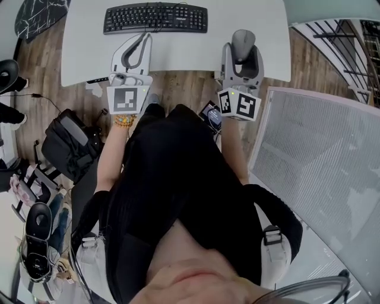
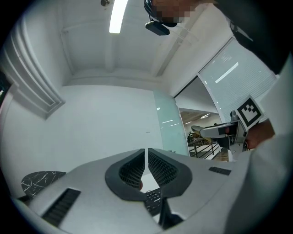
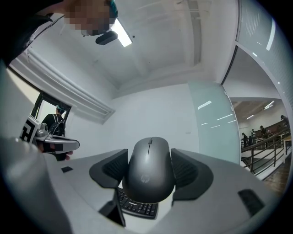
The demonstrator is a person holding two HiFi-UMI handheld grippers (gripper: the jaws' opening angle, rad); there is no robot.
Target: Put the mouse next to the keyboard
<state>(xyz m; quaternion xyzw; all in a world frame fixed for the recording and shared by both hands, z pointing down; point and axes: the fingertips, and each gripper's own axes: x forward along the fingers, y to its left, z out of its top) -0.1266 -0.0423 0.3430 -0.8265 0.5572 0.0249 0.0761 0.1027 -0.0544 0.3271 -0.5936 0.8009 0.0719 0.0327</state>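
A black keyboard (image 1: 155,18) lies at the far side of the white table (image 1: 196,56). My right gripper (image 1: 242,44) hovers over the table's right part, shut on a dark grey mouse (image 1: 242,43). In the right gripper view the mouse (image 3: 150,170) sits upright between the two pads, with the keyboard (image 3: 136,206) showing below it. My left gripper (image 1: 141,44) is at the table's near edge, left of the right one, its jaws shut with nothing between them. The left gripper (image 2: 146,161) tips nearly touch, and a bit of the keyboard (image 2: 153,199) shows beneath them.
A black bag (image 1: 71,145) and shoes (image 1: 37,237) lie on the wooden floor at the left. A white ribbed panel (image 1: 320,160) stands at the right. A railing (image 1: 350,41) is at the far right. The person's body (image 1: 178,196) fills the lower middle.
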